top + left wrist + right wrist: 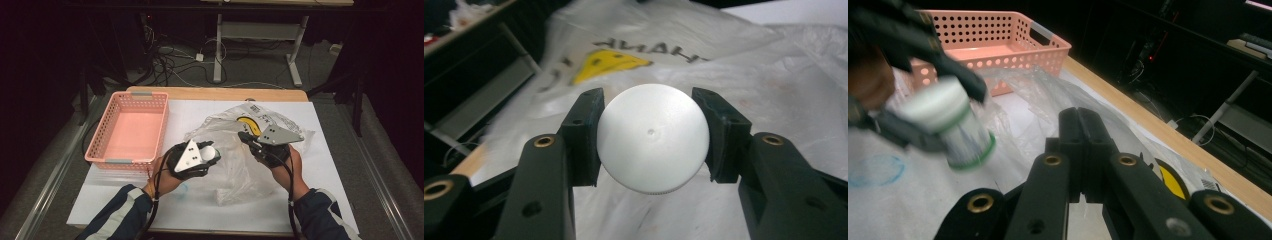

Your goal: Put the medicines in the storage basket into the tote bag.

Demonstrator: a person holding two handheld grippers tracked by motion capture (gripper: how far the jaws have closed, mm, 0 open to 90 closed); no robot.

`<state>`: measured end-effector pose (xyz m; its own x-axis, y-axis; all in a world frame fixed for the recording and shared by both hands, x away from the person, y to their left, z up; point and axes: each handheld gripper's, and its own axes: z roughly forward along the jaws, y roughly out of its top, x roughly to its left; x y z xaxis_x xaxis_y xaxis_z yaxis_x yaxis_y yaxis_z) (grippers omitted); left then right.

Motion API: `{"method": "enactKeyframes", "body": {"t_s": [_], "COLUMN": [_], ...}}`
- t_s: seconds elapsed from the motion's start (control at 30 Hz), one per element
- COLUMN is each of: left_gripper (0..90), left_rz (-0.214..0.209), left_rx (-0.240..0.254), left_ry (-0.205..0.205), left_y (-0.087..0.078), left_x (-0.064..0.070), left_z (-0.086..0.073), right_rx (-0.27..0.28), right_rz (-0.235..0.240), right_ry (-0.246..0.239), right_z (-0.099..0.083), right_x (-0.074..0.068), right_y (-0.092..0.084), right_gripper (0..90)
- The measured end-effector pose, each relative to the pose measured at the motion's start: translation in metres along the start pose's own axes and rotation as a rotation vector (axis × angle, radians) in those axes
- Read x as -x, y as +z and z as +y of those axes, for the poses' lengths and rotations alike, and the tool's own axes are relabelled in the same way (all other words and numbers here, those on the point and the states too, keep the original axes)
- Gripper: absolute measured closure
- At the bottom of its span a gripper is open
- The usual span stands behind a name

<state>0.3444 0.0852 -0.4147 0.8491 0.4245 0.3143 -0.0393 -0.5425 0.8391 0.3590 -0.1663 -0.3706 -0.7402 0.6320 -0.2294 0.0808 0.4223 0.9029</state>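
Observation:
A white jar (209, 149) with a round white cap (651, 145) and green rings (955, 130) sits between the jaws of my left gripper (212, 154), which is shut on it; the pads press on both sides of the cap. The jar is held just left of a crumpled clear plastic bag (240, 170) with a yellow print (609, 62). My right gripper (245, 136) has its jaws closed together (1080, 122) on the bag's thin film near its left upper edge. The left gripper (943, 115) with the jar looks blurred in the right gripper view.
A pink perforated basket (127, 95) stands at the table's left, and nothing shows in it. A white sheet (200, 210) covers the wooden table (220, 93). A blue circle (873, 170) is drawn on the sheet near the left hand. Cables and desk legs lie on the floor beyond.

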Motion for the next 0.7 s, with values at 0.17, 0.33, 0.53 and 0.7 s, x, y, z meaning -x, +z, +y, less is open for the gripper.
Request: {"method": "enactKeyframes", "body": {"t_s": [0.17,0.33,0.53,0.7], "left_gripper": [48.4,48.4,48.4,48.1], "left_rz": [-0.066,-0.099,-0.111,-0.113], "left_rx": [-0.041,-0.07,-0.098,-0.086], "left_ry": [-0.001,-0.006,-0.03,-0.064], "left_y": [0.038,0.07,0.097,0.108], "left_x": [0.01,0.018,0.02,0.016], "left_z": [-0.006,-0.012,-0.013,-0.011], "right_rx": [0.003,0.008,0.008,0.007], "right_rz": [0.019,0.021,0.03,0.03], "right_ry": [0.005,0.007,0.018,0.017], "right_z": [0.001,0.001,0.0,0.0], "right_x": [-0.001,-0.001,0.0,0.0], "right_y": [0.0,-0.001,-0.002,-0.002], "right_gripper": [90.0,90.0,90.0,90.0]}}
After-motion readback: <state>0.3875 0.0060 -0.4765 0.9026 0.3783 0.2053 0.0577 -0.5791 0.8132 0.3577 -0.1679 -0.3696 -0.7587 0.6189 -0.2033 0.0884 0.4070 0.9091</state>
